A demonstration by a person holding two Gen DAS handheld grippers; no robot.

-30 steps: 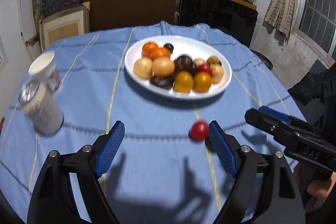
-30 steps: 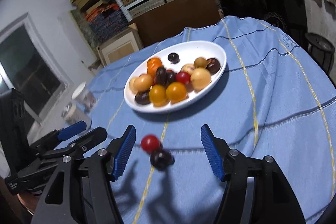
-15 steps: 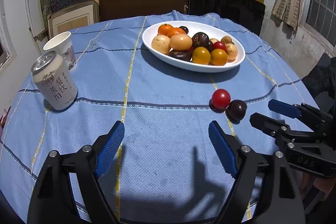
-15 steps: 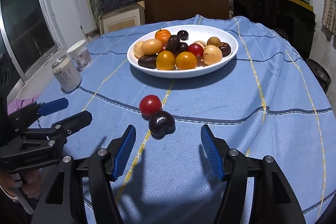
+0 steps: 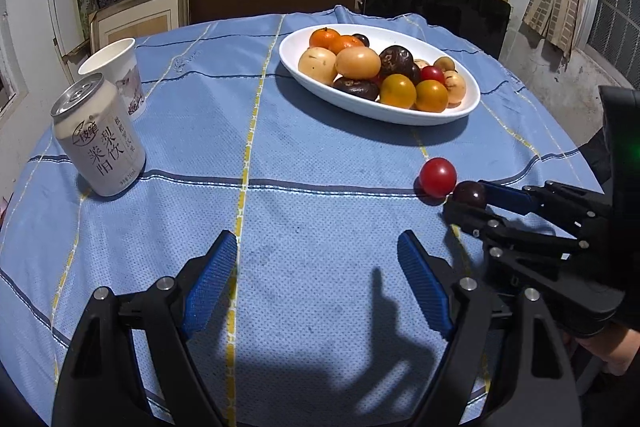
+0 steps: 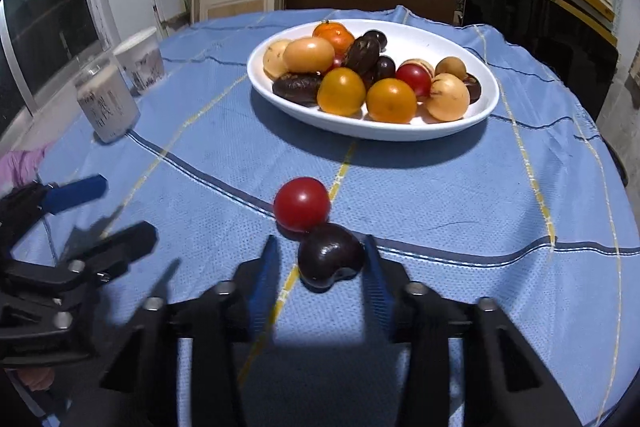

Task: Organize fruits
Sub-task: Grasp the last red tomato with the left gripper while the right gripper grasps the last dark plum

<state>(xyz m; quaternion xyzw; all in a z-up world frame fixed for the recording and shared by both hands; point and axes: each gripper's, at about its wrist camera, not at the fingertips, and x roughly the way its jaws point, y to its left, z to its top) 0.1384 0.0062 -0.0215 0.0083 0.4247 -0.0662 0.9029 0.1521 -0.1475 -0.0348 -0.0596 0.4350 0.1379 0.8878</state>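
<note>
A dark plum [image 6: 330, 259] lies on the blue cloth, touching a red tomato [image 6: 302, 203] just behind it. My right gripper [image 6: 318, 251] straddles the plum, its jaws closing: the right pad meets the fruit, while a small gap shows at the left pad. The left wrist view shows that gripper [image 5: 466, 197] around the plum [image 5: 470, 193], beside the tomato [image 5: 438, 177]. My left gripper [image 5: 316, 243] hovers open over bare cloth with nothing between its fingers. A white oval plate [image 6: 400, 135] behind holds several fruits.
A drink can [image 5: 100, 139] and a paper cup [image 5: 116, 71] stand at the table's left. Shelves, boxes and a dark panel rise behind the round table. A person's hand shows at the right edge of the left wrist view.
My right gripper moved forward and down onto the dark plum and its jaws narrowed around it. The left gripper sank slightly. Both loose fruits kept their places.
</note>
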